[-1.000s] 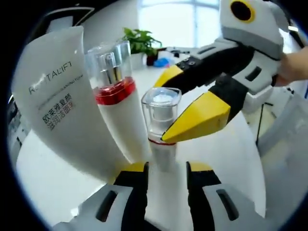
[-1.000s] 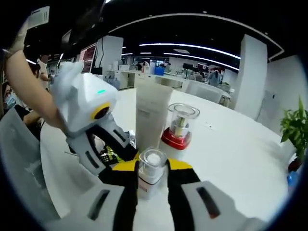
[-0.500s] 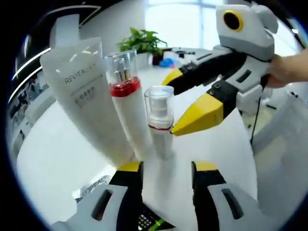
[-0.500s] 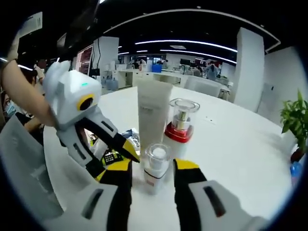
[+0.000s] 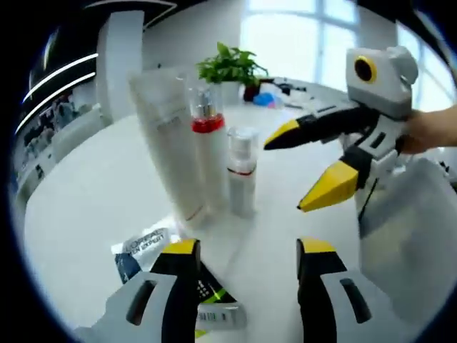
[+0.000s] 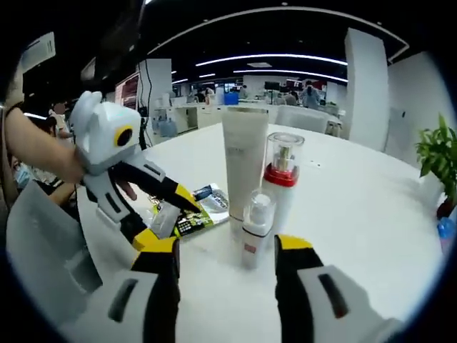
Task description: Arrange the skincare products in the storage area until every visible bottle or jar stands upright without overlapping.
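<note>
With both the left gripper [image 5: 243, 250] and right gripper [image 6: 227, 246] spread empty, retreat straight from the centre-frame small clear-capped white pump bottle [image 6: 255, 229], avoiding toppling it.

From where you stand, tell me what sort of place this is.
Most likely a big open-plan office or lab. The right gripper view shows long ceiling light strips and rows of desks with people in the background. The bottles stand on a wide white table, with a potted plant near bright windows.
</note>
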A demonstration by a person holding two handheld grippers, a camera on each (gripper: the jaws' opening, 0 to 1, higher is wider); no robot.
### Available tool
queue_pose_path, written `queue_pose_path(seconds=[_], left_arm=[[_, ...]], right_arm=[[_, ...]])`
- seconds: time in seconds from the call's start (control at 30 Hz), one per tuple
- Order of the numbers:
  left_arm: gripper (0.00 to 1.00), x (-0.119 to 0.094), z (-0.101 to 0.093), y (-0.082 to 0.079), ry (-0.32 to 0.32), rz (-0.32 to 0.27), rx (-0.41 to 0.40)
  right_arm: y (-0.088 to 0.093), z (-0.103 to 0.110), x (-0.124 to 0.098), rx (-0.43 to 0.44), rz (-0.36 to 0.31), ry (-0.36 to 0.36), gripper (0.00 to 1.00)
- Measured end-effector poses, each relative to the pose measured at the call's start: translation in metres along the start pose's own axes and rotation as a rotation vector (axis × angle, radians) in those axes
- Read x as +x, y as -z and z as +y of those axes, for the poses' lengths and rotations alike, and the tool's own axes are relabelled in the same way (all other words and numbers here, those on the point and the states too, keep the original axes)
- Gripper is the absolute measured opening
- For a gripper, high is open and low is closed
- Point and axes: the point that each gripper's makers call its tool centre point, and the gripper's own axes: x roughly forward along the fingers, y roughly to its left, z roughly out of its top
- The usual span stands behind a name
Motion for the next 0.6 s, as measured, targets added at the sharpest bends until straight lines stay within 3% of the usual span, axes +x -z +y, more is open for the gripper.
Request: queue_pose_path(seconds=[0.43, 0.6], left_arm=[[0.69, -0.045, -0.010, 0.019, -0.075, -0.003, -0.107], [0.69, -0.060, -0.021, 0.027, -0.079, 0.004, -0.157]], right_arm=[[0.010, 0.036, -0.026, 0.033, -0.001, -0.063, 0.69], [0.009, 0.041, -0.035, 0.047, -0.011, -0.076, 0.76]])
